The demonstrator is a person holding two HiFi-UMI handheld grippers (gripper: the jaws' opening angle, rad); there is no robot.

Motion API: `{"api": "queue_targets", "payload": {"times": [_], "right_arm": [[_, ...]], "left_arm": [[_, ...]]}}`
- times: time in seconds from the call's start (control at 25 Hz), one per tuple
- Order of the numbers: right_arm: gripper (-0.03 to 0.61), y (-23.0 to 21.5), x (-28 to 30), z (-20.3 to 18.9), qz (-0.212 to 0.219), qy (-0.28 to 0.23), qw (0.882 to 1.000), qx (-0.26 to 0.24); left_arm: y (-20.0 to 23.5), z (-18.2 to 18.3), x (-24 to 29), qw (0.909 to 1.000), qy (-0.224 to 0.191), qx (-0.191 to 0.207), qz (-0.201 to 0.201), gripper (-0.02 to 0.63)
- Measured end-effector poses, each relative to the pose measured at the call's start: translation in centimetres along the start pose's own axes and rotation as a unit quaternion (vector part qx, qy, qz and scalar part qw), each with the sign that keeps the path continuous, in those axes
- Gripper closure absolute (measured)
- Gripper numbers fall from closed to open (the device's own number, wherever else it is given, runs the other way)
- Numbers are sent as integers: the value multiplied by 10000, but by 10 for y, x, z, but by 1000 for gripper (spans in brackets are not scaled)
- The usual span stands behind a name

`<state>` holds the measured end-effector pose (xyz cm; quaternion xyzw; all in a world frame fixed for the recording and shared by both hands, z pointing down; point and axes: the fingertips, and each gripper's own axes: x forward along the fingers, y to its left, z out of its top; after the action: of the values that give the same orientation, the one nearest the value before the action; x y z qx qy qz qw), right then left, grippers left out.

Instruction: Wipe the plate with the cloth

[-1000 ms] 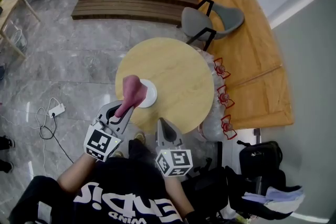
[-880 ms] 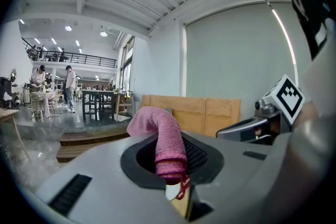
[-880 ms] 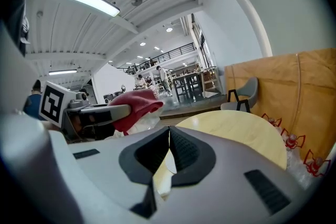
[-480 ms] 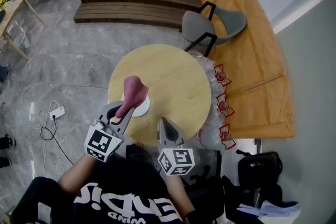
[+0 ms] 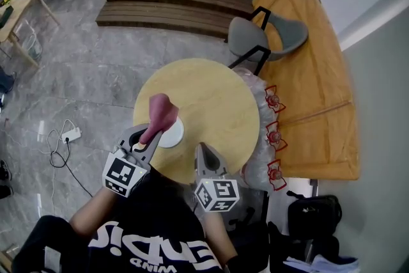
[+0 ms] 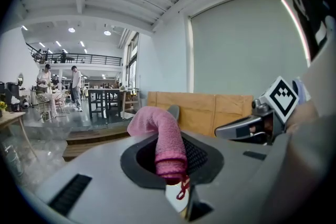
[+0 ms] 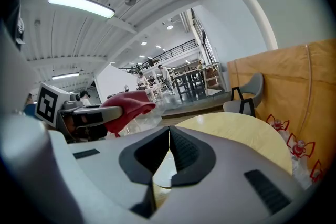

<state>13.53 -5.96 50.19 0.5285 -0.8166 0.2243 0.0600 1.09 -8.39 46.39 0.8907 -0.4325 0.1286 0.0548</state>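
Near the person's edge of the round wooden bench (image 5: 217, 93) lies the white plate (image 5: 172, 135), toward the left side. Over its left part, in the head view, stands the pink cloth (image 5: 161, 113) (rolled into a thick tube that arches up and away from the person); whether it touches the plate I cannot tell. Its lower end is clamped between the fingers of the left gripper (image 5: 148, 135), and a red thread dangles from that end. Just to the right of the plate the right gripper (image 5: 199, 149) points across the bench's near edge, its fingers pressed together with nothing between them. Beyond the bench stands a grey chair (image 5: 265, 35). Clear bags with red ties (image 5: 273, 134) lean at the bench's right side, and a white power strip (image 5: 68, 135) lies on the grey floor at the left.
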Motion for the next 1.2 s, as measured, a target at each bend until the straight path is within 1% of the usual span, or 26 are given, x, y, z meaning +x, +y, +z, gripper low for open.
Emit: {"api": "queue_targets", "payload": {"times": [0.2,0.4,0.56,0.84,1.04,1.2], "right_arm": [[555,-2,13,-4,-70,131,9999,-16],[555,-13,33,-25,-193,469,9987,-42],[555,-14,50,-48,-138,808,9966,-48],[555,-18,74,-81,-26,1238,9923,-57],[554,-24,88,-109,41,1614,9868,81],[550,-29,103,-129,48,1958,9806,100]], "left_arm": [[8,-1,12,9998,41,23,-181,565],[19,-5,29,9990,141,76,-413,565],[28,-19,37,9976,336,37,-599,565],[32,-44,56,9937,657,74,-903,565],[36,-59,68,9918,805,17,-992,565],[38,-75,76,9885,1040,9,-1097,565]]}}
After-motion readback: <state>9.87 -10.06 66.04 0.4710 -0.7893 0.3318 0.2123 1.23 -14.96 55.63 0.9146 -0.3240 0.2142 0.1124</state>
